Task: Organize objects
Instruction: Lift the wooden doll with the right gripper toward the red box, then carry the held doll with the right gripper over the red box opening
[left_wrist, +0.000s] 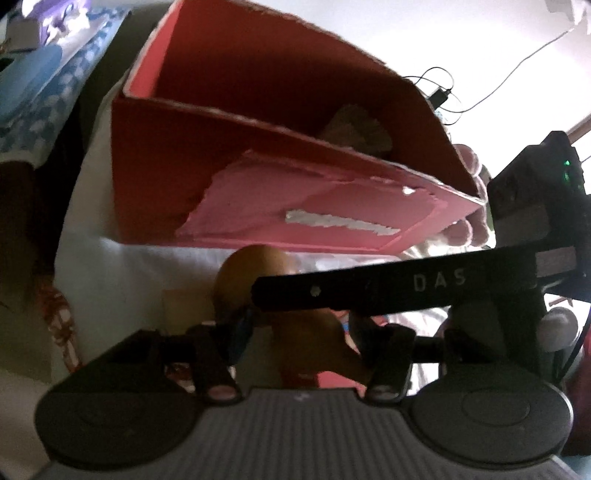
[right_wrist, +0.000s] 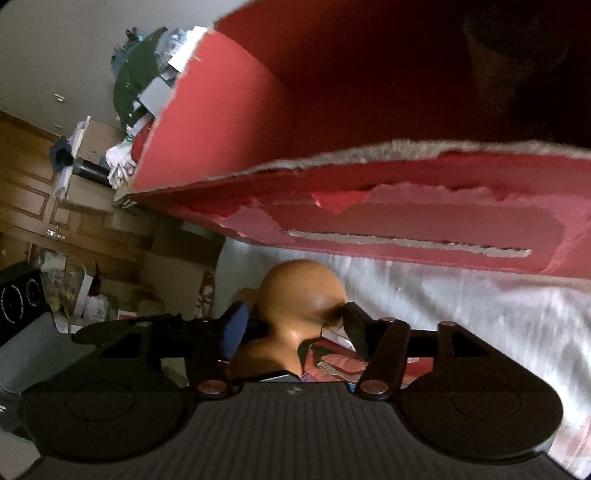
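A red cardboard box (left_wrist: 236, 147) with a torn front wall stands open on a white cloth; it also fills the top of the right wrist view (right_wrist: 369, 110). A pale crumpled object (left_wrist: 354, 129) lies inside it. My left gripper (left_wrist: 295, 328) is shut on a brown rounded object (left_wrist: 255, 266), just in front of the box. My right gripper (right_wrist: 291, 325) is shut on an orange-brown rounded object (right_wrist: 299, 291), below the box's front wall. The right gripper's black body (left_wrist: 424, 284), marked DAS, crosses the left wrist view.
A white cloth (right_wrist: 461, 314) covers the surface under the box. A blue patterned fabric (left_wrist: 40, 92) lies at far left. Wooden cabinets (right_wrist: 48, 192) and clutter (right_wrist: 147, 81) stand beyond the cloth's left edge. Cables (left_wrist: 443, 88) hang behind the box.
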